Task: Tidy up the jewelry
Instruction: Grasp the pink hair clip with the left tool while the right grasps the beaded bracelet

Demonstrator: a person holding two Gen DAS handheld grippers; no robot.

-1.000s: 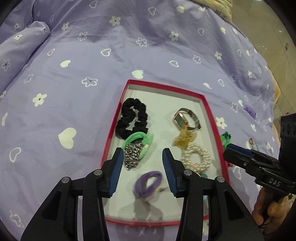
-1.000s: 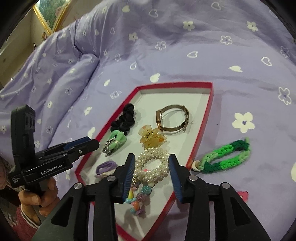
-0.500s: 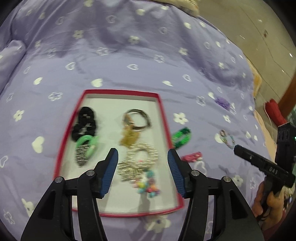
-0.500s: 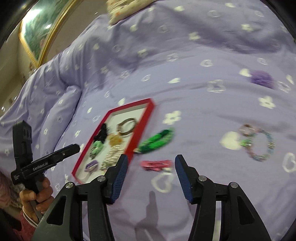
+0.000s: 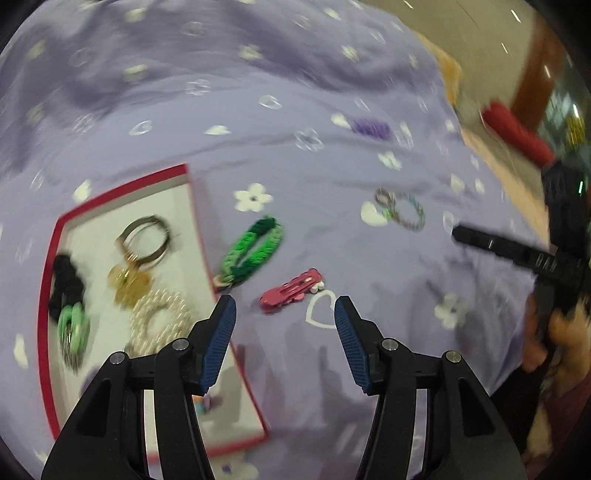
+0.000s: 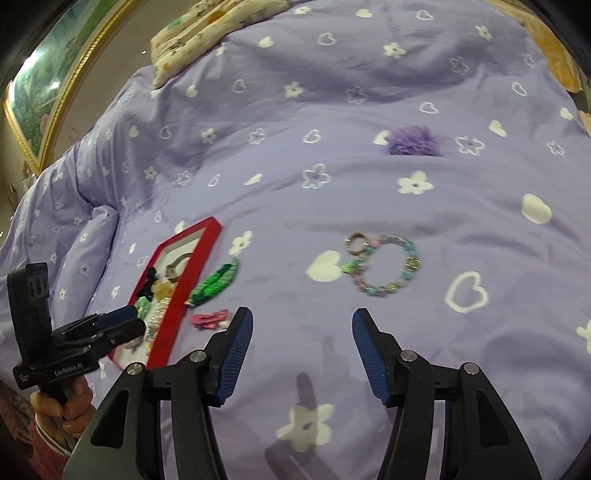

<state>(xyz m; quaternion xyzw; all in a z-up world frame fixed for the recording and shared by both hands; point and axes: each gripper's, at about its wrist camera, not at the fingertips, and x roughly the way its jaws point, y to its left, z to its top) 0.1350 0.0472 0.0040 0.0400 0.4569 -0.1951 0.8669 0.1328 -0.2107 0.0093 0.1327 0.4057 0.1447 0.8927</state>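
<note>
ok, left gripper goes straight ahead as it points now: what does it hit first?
Probably the pink hair clip, lying just ahead between the open left gripper fingers, slightly left of centre. Depth is unclear; it could meet the purple bedspread first.

Tray (image 5: pixel 195 221) on the bed (image 6: pixel 332 192); braided band (image 5: pixel 255 251) just beside the tray's right edge; hair clip (image 5: pixel 291 290) nearer the viewer; beaded bracelet (image 6: pixel 388 267) well apart to the right; scrunchie (image 6: pixel 412 140) farther back.

A lilac bedspread (image 6: pixel 332 192) printed with white hearts and flowers covers the bed. Beyond its far edge lies a floral cream pillow (image 6: pixel 207 29); left of the pillow hangs a gold-framed picture (image 6: pixel 48 92).
</note>
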